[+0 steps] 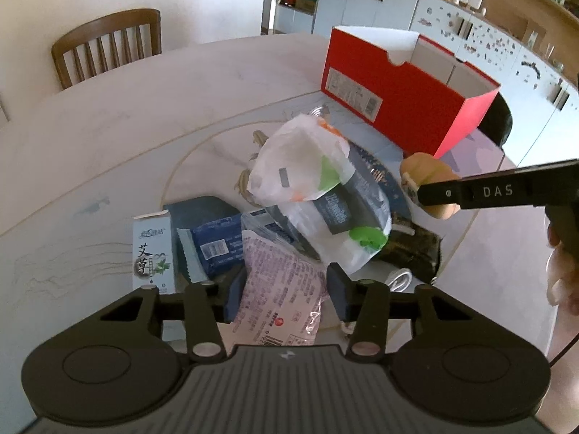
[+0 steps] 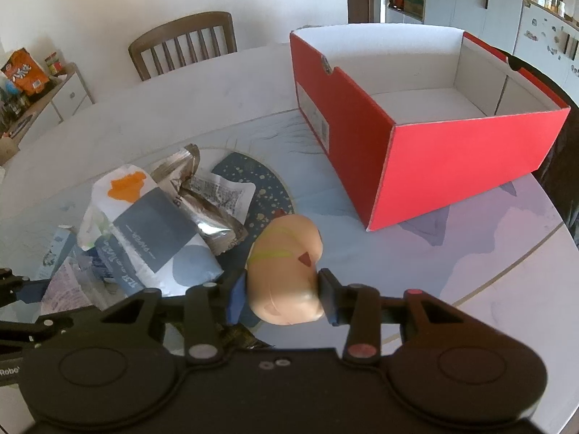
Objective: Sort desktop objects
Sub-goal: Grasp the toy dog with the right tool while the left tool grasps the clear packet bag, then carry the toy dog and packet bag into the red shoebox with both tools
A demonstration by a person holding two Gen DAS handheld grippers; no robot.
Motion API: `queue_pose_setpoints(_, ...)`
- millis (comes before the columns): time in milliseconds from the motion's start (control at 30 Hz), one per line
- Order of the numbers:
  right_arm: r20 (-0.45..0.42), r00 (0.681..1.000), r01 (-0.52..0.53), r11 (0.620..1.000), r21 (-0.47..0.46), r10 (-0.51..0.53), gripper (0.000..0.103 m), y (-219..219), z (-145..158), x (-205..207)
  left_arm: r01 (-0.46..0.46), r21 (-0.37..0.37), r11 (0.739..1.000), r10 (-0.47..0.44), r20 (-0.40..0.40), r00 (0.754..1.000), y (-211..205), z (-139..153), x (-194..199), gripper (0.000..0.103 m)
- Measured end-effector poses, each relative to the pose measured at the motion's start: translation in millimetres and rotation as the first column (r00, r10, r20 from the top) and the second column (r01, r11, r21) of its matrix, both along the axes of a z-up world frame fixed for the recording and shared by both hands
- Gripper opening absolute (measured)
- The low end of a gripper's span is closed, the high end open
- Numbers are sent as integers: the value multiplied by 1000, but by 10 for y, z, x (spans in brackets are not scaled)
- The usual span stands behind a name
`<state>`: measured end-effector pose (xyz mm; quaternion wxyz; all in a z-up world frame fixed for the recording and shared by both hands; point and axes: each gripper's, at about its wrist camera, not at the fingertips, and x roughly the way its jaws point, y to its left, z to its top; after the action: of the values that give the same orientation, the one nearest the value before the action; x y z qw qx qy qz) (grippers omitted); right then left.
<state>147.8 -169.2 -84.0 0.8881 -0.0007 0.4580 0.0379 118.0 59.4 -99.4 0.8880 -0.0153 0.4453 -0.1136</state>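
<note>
Red box (image 2: 452, 159) interior empty, right wrist view only.

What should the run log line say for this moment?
left gripper: shut on pink packet | right gripper: shut on tan toy | red box: empty, on table

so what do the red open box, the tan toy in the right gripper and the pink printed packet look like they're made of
Red open box: looks like cardboard, matte red outside, white inside, with thin folded walls and a notched edge. Tan rounded toy: probably moulded plastic or rubber, smooth with a soft sheen and painted marks. Pink printed packet: thin plastic film, glossy and crinkled at its clear edge.
</note>
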Motion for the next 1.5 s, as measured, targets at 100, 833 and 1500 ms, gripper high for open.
queue_pose_setpoints(100,9,1000,0,1000,10,0,41,-9,41,-39,-5,-9,1000,6,7,1000,10,57,-32,43)
queue_pose_setpoints(833,39,999,-19,999,36,18,41,-92,275,-366,-43,-71,997,47,60,997,3,384,-252,25)
queue_pose_setpoints(1500,102,995,-7,999,32,4,41,-261,619,-678,25,-143,989,-1,169,986,-251,914,-372,21)
